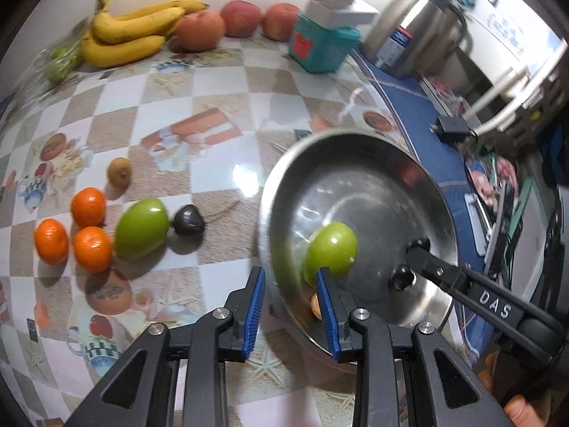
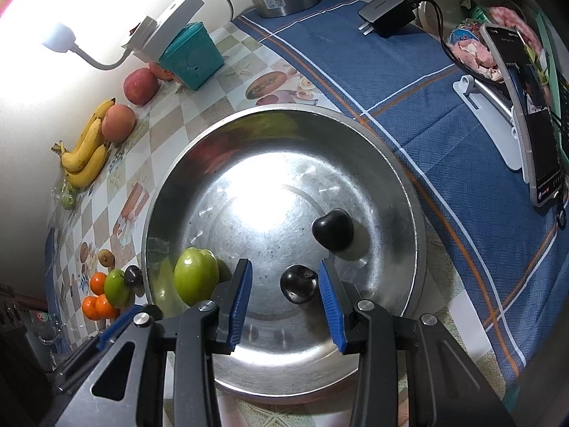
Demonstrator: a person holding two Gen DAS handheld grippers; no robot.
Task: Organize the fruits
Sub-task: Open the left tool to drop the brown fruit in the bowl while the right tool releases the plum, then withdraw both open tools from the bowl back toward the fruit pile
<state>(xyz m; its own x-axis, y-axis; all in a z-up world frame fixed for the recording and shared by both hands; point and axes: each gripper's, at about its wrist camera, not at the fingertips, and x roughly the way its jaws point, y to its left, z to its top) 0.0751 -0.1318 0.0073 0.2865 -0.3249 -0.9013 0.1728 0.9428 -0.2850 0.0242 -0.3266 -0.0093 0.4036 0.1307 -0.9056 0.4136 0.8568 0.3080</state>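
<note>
A steel bowl (image 2: 387,185) holds a green fruit (image 2: 196,274) and two dark cherries (image 2: 333,229) (image 2: 298,283). My right gripper (image 2: 284,277) is open above the bowl, its fingers on either side of the nearer cherry without touching it. My left gripper (image 1: 291,286) is open and empty at the bowl's near left rim (image 1: 270,220); the green fruit in the bowl (image 1: 330,249) lies just beyond its right finger. On the table left of the bowl lie another green fruit (image 1: 142,227), a dark cherry (image 1: 188,221), three oranges (image 1: 87,206) and a small brown fruit (image 1: 120,172).
Bananas (image 1: 131,32), peaches and apples (image 1: 199,30) lie along the far wall. A teal box (image 1: 320,48) with a white lamp base, a steel kettle (image 1: 416,32), a charger (image 2: 387,12) and a phone on a stand (image 2: 530,114) stand on the blue cloth (image 2: 409,82).
</note>
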